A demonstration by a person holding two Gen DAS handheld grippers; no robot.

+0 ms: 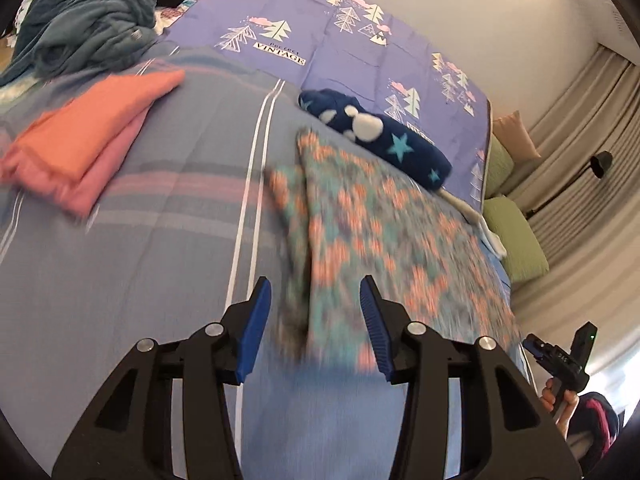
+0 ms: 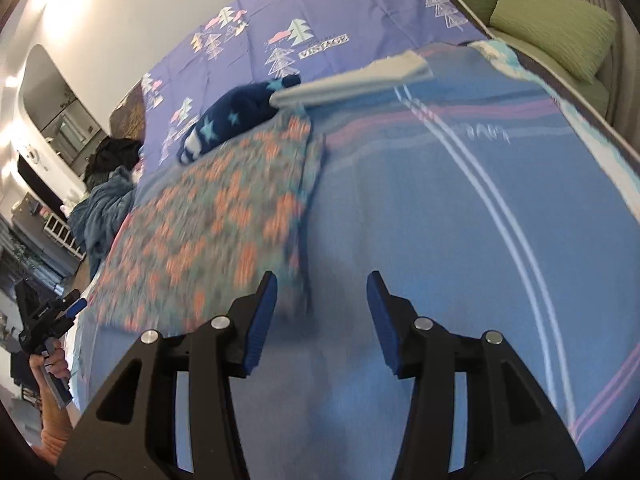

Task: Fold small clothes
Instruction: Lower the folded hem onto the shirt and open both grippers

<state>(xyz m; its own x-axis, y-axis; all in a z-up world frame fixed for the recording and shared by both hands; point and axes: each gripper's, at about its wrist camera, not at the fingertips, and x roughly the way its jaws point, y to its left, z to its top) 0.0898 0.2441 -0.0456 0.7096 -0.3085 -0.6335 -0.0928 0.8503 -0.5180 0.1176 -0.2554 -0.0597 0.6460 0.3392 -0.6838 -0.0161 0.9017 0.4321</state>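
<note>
While both grippers hang above the striped blue bedspread (image 1: 120, 260), neither holds anything: the left gripper (image 1: 316, 320) has its blue pads spread wide, and the right gripper (image 2: 322, 316) is likewise released, its jaws well apart. Between and just beyond the left gripper's pads lies the near-left corner of the patterned cloth (image 1: 380, 232), a blurred teal and orange piece spread flat on the bedspread. In the right wrist view the same cloth (image 2: 208, 220) sits to the left, its near-right corner just beside the left pad (image 2: 262, 320); the right pad is over bare bedspread. Left of the cloth, well apart from it, rests a folded orange and pink stack (image 1: 84, 140). At the cloth's far edge, touching it, lies a navy star-print garment (image 1: 380, 136). A pale folded piece (image 2: 356, 78) lies just right of that garment. Farther still stretches a purple sheet (image 1: 304, 24) printed with trees, with a heap of teal fabric (image 1: 80, 28) at far left and green cushions (image 2: 556, 24) at far right.
</note>
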